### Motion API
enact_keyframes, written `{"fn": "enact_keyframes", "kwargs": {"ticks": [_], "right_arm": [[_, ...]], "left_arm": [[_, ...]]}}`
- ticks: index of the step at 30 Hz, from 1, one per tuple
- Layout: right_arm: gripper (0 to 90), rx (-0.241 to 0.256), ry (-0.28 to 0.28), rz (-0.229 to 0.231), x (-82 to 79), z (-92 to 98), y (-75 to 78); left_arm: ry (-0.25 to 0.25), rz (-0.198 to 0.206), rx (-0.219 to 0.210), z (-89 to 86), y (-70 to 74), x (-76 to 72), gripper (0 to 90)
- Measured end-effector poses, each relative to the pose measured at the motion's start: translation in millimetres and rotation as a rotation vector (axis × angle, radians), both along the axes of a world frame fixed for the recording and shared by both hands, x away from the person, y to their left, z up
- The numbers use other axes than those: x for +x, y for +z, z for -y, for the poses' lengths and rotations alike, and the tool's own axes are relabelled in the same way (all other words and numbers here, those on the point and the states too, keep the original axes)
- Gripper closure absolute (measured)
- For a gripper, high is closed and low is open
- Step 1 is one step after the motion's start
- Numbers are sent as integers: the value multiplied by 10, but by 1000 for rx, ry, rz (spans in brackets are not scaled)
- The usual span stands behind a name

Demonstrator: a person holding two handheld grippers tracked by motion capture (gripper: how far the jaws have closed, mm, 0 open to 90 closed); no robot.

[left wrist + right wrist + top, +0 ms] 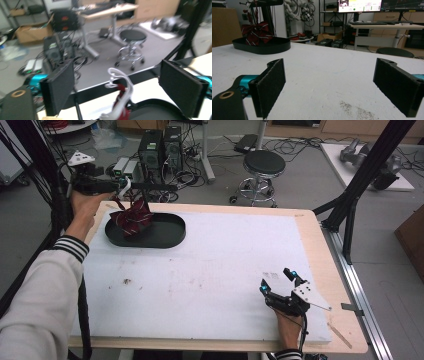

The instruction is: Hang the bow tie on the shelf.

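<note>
At far left, the left gripper (121, 184) hangs released above the black oval tray (170, 232), where the red striped bow (132, 218) with its white strap (122, 97) lies. Near right, the right gripper (277, 281) rests released on the white table (210, 270).

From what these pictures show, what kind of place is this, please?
Most likely a robotics lab or workshop. Computer towers sit on the floor among loose cables, a monitor glows above a desk at the back, and white robot arm parts lie on a board beside the table.
</note>
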State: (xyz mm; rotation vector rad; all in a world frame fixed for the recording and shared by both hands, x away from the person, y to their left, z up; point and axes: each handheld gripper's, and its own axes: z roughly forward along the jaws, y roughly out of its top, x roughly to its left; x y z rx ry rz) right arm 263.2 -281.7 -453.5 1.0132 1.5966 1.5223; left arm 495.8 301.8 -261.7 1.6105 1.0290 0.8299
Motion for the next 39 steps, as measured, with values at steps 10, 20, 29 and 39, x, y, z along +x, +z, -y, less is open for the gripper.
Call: {"fn": "enact_keyframes", "kwargs": {"ticks": [10, 20, 29, 39], "right_arm": [[99, -6, 1, 6, 2, 0, 0], [99, -3, -3, 5, 3, -4, 2], [99, -13, -5, 1, 0, -8, 2], [99, -6, -6, -1, -9, -13, 0]], "left_arm": [[-209, 166, -75, -26, -362, -1038, 132], [-393, 277, -121, 97, -1310, -2047, 134], [-398, 274, -143, 168, -1767, -2194, 133], [-406, 246, -155, 243, -1928, -2183, 133]]}}
